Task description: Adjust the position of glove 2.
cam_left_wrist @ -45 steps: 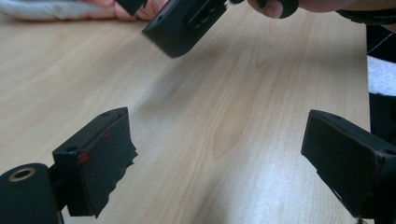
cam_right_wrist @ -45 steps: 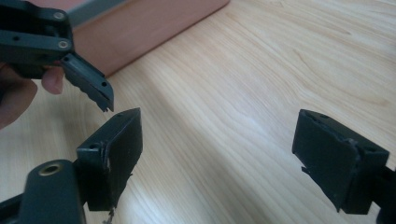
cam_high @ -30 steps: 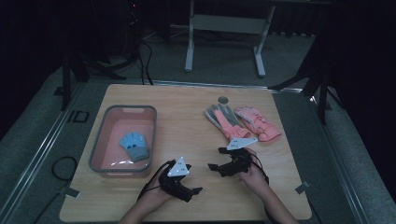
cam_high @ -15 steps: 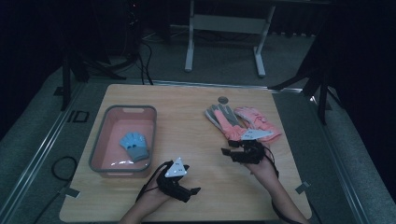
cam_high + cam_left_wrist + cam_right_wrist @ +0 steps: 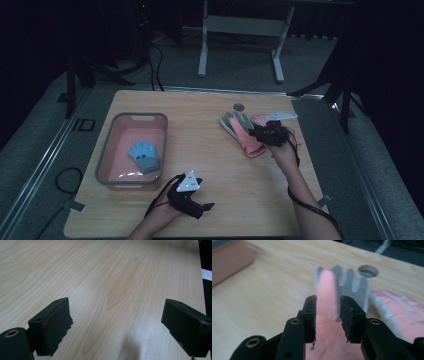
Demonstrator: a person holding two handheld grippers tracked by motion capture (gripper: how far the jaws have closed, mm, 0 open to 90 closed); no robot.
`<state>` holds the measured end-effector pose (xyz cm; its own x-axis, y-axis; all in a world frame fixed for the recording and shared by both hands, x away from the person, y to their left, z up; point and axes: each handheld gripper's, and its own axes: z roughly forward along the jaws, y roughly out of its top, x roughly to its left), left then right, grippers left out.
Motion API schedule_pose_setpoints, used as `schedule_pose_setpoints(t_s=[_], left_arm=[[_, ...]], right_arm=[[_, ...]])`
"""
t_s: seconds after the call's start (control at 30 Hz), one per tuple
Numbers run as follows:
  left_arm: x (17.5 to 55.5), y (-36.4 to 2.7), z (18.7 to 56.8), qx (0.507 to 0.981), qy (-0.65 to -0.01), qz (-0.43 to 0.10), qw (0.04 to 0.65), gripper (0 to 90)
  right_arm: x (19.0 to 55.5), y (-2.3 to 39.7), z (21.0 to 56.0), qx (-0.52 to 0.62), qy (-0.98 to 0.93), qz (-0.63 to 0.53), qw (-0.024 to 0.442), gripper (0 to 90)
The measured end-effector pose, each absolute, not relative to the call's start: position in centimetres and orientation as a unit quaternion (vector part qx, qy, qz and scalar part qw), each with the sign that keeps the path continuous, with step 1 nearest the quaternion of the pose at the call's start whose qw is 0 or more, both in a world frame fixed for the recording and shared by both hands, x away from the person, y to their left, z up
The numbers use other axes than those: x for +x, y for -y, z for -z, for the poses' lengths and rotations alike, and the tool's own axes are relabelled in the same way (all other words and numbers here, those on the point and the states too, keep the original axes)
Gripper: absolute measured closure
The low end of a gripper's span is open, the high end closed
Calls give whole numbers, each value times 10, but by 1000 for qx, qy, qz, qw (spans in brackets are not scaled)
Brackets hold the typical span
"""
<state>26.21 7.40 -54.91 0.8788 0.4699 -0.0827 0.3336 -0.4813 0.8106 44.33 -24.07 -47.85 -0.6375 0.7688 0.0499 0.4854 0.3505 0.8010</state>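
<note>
A pink glove (image 5: 248, 145) lies on a grey glove (image 5: 231, 122) at the table's right, with a second pink glove (image 5: 402, 312) beside them. My right gripper (image 5: 257, 131) hovers right over this pile. Its jaws have just been closing and stand narrow, either side of the pink glove (image 5: 325, 287), which still lies flat; the picture is blurred and I see no pinch. A blue glove (image 5: 144, 156) rests in the pink tub (image 5: 131, 116) at the left. My left gripper (image 5: 204, 206) sits near the front edge, jaws wide open over bare wood (image 5: 116, 322).
A round cable hole (image 5: 239, 106) sits in the tabletop just behind the gloves. Bare wood stretches between the tub and the gloves. Dark floor and a metal stand lie beyond the far edge.
My right gripper has moved away from the front edge and onto the glove pile, its jaws narrowing on the way. The left gripper and the tub have stayed put.
</note>
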Motion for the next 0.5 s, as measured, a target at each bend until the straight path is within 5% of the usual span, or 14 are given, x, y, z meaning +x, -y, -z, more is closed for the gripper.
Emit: schedule_pose_setpoints(t_s=[0.5], left_arm=[[260,-74,550,855,-237,-69,455,89]], right_arm=[[495,234,528,425,-820,-353,152,677]])
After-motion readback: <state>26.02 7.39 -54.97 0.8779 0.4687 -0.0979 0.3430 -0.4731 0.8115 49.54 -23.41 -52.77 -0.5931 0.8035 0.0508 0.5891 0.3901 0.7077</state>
